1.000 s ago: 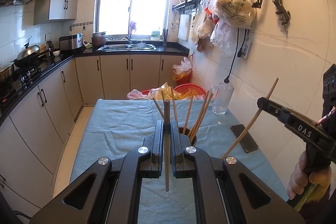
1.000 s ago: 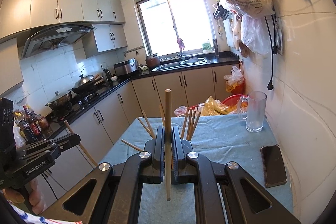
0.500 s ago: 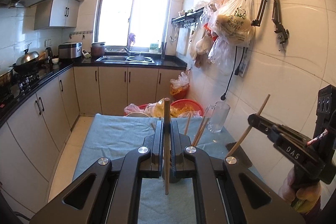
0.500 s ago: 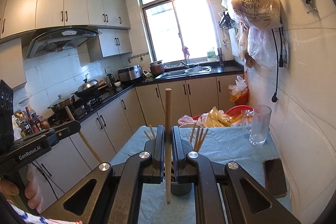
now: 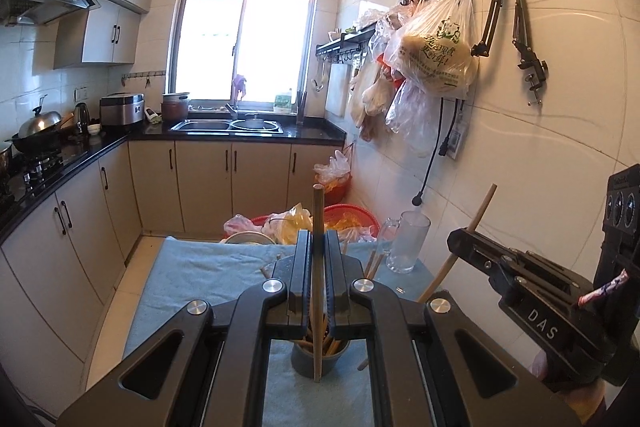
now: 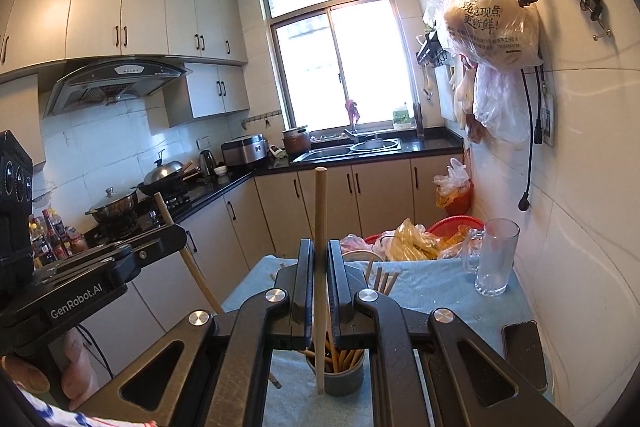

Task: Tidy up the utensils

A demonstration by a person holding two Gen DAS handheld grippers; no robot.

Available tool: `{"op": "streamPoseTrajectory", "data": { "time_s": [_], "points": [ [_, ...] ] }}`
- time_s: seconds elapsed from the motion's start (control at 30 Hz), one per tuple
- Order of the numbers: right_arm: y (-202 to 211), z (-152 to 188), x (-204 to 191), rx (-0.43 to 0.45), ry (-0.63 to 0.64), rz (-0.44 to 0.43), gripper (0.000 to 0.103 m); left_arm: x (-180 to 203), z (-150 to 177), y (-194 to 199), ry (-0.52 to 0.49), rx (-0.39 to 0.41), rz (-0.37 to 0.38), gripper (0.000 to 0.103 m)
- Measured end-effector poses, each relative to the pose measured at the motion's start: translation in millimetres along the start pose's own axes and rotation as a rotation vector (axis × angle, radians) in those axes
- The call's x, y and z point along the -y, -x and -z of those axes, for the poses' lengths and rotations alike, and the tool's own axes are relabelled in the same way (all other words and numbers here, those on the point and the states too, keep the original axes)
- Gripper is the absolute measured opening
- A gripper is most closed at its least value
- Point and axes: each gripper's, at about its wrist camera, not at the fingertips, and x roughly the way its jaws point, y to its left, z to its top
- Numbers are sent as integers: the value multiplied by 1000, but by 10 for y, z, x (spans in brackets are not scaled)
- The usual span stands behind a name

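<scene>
My left gripper (image 5: 318,247) is shut on a wooden chopstick (image 5: 318,211) that stands upright, its lower end in front of a grey utensil cup (image 5: 318,361) holding several chopsticks. My right gripper (image 6: 319,259) is shut on another upright chopstick (image 6: 320,203), its lower end in front of the same cup (image 6: 344,375). Each gripper shows in the other's view, the right one (image 5: 460,239) with its chopstick (image 5: 482,207), the left one (image 6: 176,231) with its chopstick (image 6: 164,207). Both hover above the cup on the blue-grey cloth (image 5: 192,279).
A glass mug (image 6: 494,259) stands at the table's far right, by the tiled wall. A dark phone (image 6: 524,351) lies on the right edge. A red basket with plastic bags (image 5: 340,219) sits beyond the table. One loose chopstick (image 5: 264,271) lies on the cloth. Kitchen cabinets (image 5: 60,227) run along the left.
Both grippers have moved closer and over the cup, which now sits low behind their jaws. Each still holds its chopstick upright.
</scene>
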Motion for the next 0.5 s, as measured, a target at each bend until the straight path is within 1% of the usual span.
{"op": "streamPoseTrajectory", "data": {
  "time_s": [0.2,0.5],
  "points": [
    [-113,-10,53,4,-8,20,7,-55,-46,-195,47,-12,-5,6],
    [-327,-16,158,3,-35,35,7,-160,-63,-400,83,10,-31,6]
  ]
}}
